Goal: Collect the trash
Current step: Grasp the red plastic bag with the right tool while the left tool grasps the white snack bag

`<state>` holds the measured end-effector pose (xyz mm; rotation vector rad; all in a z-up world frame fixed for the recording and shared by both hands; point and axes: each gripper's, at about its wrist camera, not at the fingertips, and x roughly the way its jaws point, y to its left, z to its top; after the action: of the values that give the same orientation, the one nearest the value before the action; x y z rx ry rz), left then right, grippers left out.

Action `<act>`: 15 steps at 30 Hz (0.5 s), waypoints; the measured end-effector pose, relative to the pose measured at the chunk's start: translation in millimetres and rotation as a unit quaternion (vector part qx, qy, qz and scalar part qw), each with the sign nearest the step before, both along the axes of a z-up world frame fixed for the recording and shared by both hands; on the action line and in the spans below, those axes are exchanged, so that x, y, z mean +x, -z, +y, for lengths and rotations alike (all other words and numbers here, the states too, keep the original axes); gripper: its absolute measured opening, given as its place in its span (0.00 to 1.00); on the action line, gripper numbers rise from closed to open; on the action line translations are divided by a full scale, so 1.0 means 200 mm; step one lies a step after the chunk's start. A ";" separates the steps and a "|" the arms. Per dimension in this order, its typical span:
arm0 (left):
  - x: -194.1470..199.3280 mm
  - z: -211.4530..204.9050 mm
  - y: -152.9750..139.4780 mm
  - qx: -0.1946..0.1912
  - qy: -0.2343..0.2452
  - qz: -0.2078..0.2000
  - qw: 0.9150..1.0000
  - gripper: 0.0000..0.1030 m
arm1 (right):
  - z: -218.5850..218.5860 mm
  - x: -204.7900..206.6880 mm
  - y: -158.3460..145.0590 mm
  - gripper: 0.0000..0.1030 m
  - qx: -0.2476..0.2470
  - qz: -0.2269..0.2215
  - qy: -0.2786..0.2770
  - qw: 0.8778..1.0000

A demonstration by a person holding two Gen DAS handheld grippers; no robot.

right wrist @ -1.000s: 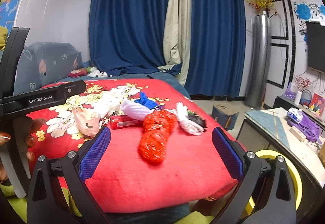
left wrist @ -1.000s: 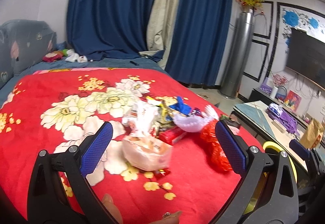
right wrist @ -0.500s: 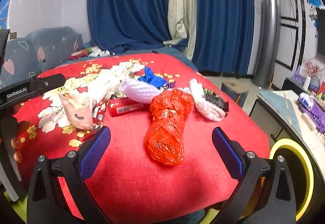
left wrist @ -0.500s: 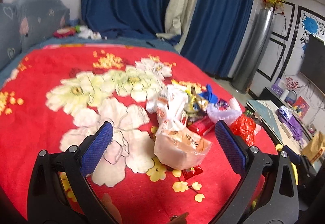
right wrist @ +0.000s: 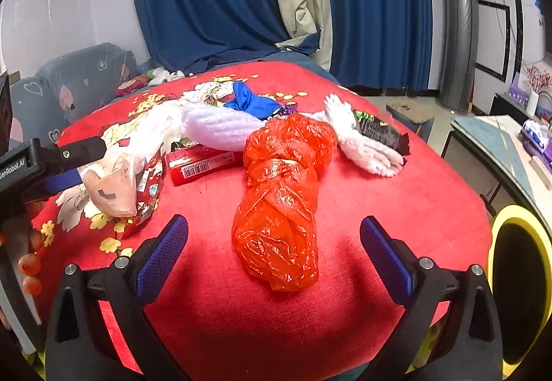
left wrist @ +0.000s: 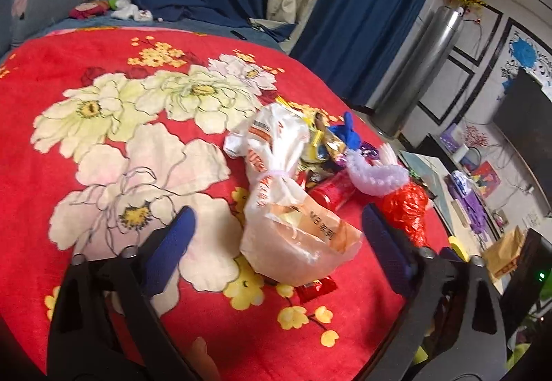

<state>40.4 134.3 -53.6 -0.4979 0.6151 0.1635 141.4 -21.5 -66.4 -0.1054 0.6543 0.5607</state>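
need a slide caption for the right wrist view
Open right gripper nears a knotted red plastic bag among trash on a red floral blanket.

Bare red blanket (right wrist: 396, 201) right of the orange bag (right wrist: 279, 205); wrapper clutter (right wrist: 193, 139) crowding its left

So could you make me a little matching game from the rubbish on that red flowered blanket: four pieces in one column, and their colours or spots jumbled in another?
Things:
1. knotted plastic bag
2. flat box with a barcode
3. dark snack wrapper
4. pale tied bag

Descriptions:
A. lies between the left gripper's closing jaws, not yet pinched
B. orange-red, just ahead of the open right gripper
C. red, beside the white foam sleeve
D. black, at the far right end of the pile

Pairs: 1-B, 2-C, 3-D, 4-A
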 end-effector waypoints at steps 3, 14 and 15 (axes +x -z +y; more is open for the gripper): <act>0.01 0.00 0.01 -0.013 0.005 0.006 1.000 0.74 | -0.02 0.01 0.00 0.88 0.010 0.014 0.001 1.000; -0.02 0.04 0.05 -0.052 0.018 0.000 0.998 0.28 | 0.00 0.03 0.06 0.32 0.005 0.051 -0.020 0.998; -0.03 0.04 0.04 -0.053 0.017 -0.002 0.998 0.26 | -0.01 0.02 0.06 0.27 0.004 0.047 -0.021 0.999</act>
<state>34.7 142.8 -62.5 -0.5902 0.6309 0.0978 146.1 -22.8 -77.6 -0.0858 0.7425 0.6109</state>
